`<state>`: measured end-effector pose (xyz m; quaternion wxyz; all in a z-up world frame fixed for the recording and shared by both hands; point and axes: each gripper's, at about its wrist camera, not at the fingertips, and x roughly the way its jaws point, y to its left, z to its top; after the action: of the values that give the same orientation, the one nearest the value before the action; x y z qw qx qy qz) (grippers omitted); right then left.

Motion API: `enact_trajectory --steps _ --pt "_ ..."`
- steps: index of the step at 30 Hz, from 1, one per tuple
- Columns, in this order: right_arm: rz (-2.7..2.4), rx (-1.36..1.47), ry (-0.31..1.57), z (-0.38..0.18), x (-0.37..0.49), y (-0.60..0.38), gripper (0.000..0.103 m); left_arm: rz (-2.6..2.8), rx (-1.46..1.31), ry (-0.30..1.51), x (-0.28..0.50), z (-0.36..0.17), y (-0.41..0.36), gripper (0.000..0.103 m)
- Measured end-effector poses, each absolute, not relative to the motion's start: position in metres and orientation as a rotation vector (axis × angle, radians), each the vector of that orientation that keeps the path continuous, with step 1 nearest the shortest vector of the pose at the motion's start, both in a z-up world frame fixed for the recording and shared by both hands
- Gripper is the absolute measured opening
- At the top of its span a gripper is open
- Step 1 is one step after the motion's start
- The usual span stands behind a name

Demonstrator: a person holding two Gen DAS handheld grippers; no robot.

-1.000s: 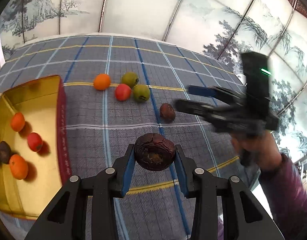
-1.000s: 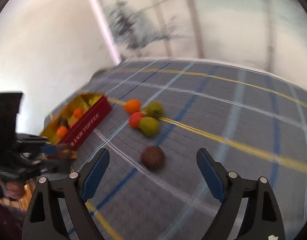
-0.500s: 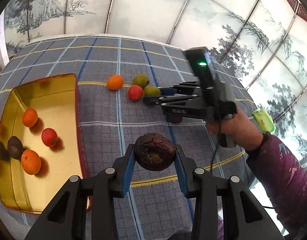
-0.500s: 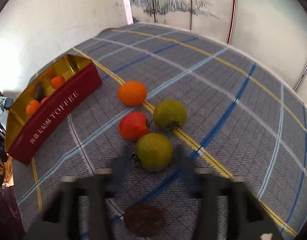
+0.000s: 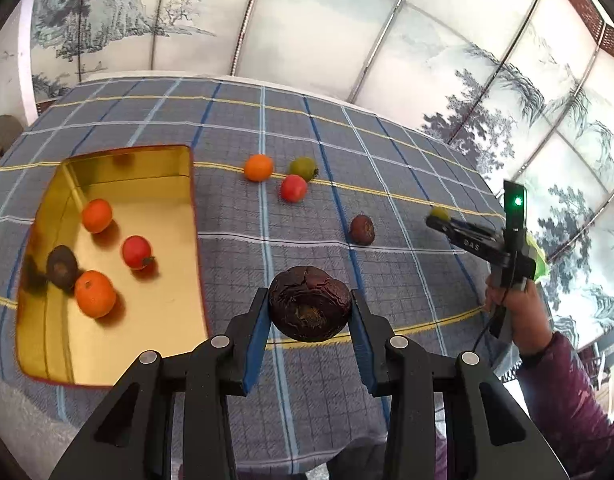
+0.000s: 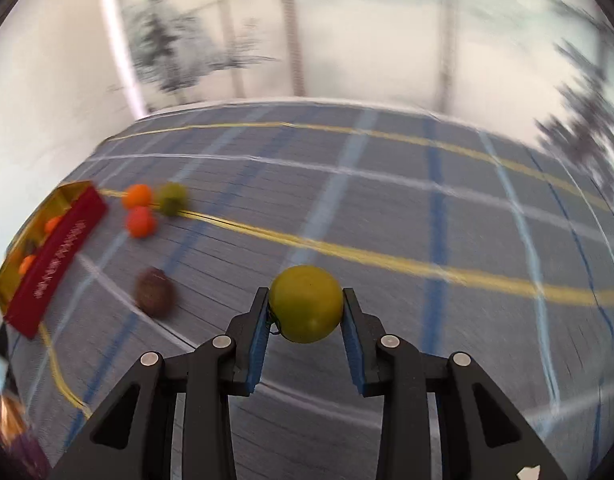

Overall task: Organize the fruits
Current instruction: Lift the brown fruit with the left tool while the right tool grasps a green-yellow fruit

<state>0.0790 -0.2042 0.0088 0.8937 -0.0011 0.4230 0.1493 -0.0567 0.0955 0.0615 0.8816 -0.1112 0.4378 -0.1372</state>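
My left gripper (image 5: 309,309) is shut on a wrinkled dark brown fruit (image 5: 309,307), held above the cloth just right of the gold tin (image 5: 175,168). The tin holds two orange fruits, a red one and a dark one. My right gripper (image 6: 306,305) is shut on a green fruit (image 6: 306,303), lifted above the cloth; in the left wrist view this right gripper (image 5: 438,216) is at the right edge of the table. On the cloth lie an orange fruit (image 5: 258,167), a green fruit (image 5: 303,167), a red fruit (image 5: 293,188) and a dark brown fruit (image 5: 362,229).
A grey checked tablecloth (image 5: 235,120) with blue, white and yellow lines covers the table. The tin's red outer wall (image 6: 55,256) carries lettering. Painted screen panels (image 5: 307,20) stand behind the table. A hand and purple sleeve (image 5: 563,380) hold the right gripper.
The right gripper reached in over the loose fruits, shut on a green fruit and drew back to the right with it. The left gripper shifted slightly with its dark fruit, bringing more of the tin into view.
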Motion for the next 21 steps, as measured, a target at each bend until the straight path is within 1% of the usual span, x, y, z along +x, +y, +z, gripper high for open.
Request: enact_trajectory --steps 7,21 --pt "0.233 0.043 0.91 -0.004 0.07 -0.23 0.031 -0.22 -0.228 0.89 -0.073 0.069 0.119 0.039" --pt "0.201 0.055 0.912 -0.008 0.064 -0.23 0.031 -0.122 -0.233 0.875 -0.091 0.06 0.162 0.039"
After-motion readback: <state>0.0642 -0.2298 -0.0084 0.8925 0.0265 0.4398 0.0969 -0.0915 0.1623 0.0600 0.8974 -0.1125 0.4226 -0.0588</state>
